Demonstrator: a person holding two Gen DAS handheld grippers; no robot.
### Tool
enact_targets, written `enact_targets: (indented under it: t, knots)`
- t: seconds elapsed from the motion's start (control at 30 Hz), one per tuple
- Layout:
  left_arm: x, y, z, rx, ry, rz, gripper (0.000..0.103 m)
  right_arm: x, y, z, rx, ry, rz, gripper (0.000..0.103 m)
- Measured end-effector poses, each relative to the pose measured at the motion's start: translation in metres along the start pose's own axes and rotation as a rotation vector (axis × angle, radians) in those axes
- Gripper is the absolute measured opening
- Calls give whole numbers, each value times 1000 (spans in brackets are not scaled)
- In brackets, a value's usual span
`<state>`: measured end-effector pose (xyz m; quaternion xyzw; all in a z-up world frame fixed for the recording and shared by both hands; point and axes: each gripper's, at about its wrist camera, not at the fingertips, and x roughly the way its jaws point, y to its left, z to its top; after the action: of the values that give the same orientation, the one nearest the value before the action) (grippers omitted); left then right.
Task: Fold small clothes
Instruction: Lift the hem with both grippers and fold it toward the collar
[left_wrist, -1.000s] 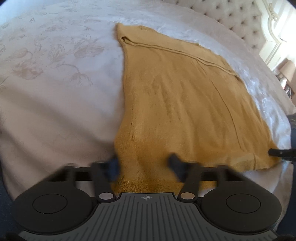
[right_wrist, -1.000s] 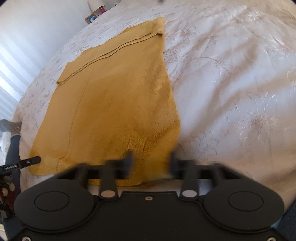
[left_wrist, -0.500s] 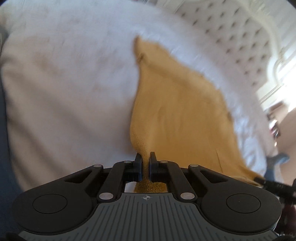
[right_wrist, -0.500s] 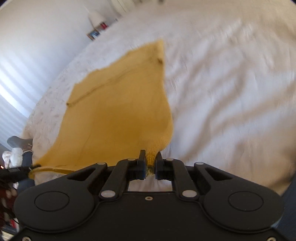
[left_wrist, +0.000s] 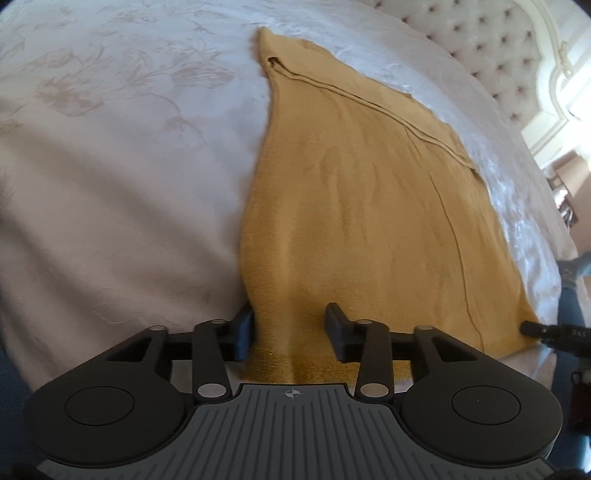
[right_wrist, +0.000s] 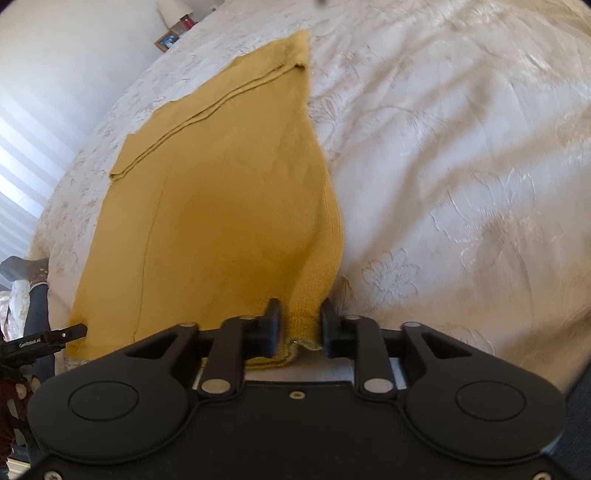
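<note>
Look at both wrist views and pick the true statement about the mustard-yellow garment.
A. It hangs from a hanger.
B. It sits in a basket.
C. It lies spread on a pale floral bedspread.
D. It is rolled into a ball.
C: the mustard-yellow garment lies spread out on the pale floral bedspread, its near hem between the opening jaws of the left gripper and right gripper.

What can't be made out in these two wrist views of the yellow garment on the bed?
- Left wrist: yellow garment's near hem, hidden behind the left tool's body.
- Left wrist: right tool, cut off by the frame edge; only a tip shows.
- Right wrist: framed picture, too small to read.
- Both: garment type, unclear.
</note>
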<state>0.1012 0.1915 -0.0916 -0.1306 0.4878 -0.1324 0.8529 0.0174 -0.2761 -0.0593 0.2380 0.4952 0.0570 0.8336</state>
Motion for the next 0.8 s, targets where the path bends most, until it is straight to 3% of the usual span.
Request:
enact_targets:
  t: [0.23,0.27,0.3,0.33,0.4,0.57,0.8]
  knots:
    - [0,-7,-5,49,-6,16,46,1,1,-2,-4,3,3,45]
    - [-2,-6,-5,39,-10,21,36,1,2,-3,-12,5,2,45]
    - [-4,-4,-5,24,-19,26,17,1,3,-3,-18,4,0,41]
    - [-5,-1,-5,7,-24,19,11,-1,4,-3,-24,-4,2,20]
    - [-11,5,-5,-40,-45,-9,8,-4,6,-2,-24,-23,21,16]
    - [-31,14,7,-126,-129,-110,8,-29,5,12,14,-150,143,16]
    - [-47,7,48,-130,-248,-186,8,-46,20,53,7,-304,233,16]
